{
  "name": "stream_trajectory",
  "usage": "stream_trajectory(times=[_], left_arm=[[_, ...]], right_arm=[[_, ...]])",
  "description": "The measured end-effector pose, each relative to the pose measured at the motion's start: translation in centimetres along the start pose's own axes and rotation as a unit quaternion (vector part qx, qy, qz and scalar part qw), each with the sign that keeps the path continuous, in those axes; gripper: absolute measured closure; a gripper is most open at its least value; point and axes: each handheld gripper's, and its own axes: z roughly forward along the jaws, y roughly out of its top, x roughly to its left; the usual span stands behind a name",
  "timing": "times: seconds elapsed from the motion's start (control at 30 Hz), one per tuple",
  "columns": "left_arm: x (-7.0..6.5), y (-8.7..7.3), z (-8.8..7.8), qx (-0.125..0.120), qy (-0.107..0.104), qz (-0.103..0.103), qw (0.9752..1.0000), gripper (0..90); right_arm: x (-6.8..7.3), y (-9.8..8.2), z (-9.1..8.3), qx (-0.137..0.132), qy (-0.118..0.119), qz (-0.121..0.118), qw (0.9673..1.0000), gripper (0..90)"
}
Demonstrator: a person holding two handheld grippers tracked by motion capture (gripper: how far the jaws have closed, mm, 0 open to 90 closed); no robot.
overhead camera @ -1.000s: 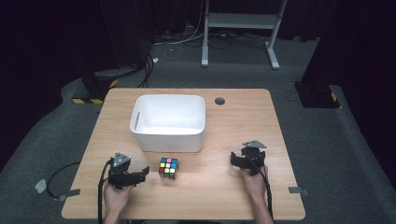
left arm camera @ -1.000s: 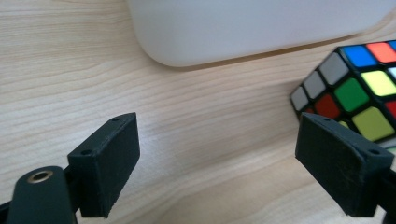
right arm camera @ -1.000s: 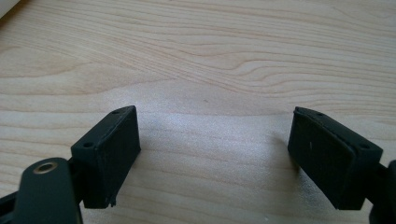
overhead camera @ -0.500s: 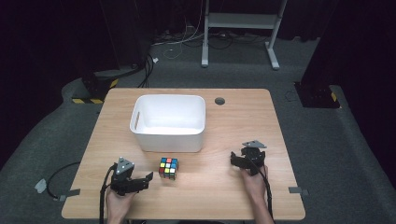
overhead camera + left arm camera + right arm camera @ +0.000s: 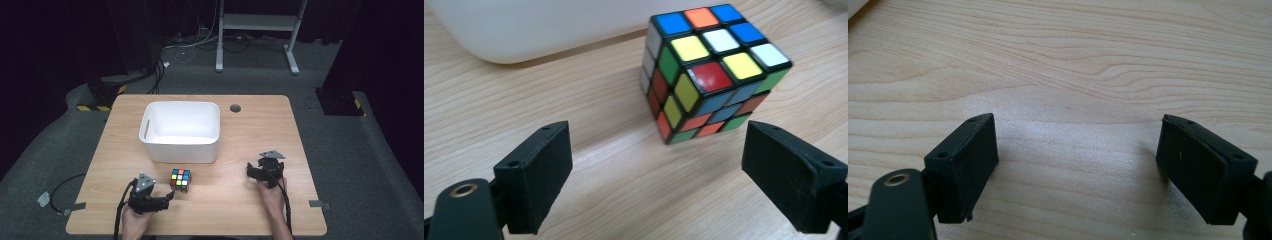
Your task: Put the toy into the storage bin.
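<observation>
Multicoloured plastic puzzle cube (image 5: 180, 180) sits on light wooden worktop (image 5: 230, 140), just in front of white plastic tub (image 5: 181, 131). Left gripper (image 5: 167, 196) wide apart, touching nothing, now closer to cube than 0.5 s ago. Right gripper (image 5: 251, 170) apart, empty, unmoved.

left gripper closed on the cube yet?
No, the left gripper is open, and the cube sits on the table ahead of its jaws, untouched.
</observation>
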Motion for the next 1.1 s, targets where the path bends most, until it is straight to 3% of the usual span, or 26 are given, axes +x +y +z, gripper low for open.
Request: stream_trajectory(times=[0.53, 1.1], left_arm=[[-2.0, 1.0, 1.9, 0.013, -0.019, 0.029, 0.9993, 10.9], [-2.9, 2.2, 3.4, 0.014, -0.015, 0.033, 0.9992, 11.0]], right_arm=[[0.0, 0.0, 0.0, 0.000, 0.000, 0.000, 1.0000, 16.8], [0.0, 0.0, 0.0, 0.000, -0.001, 0.000, 1.0000, 16.9]])
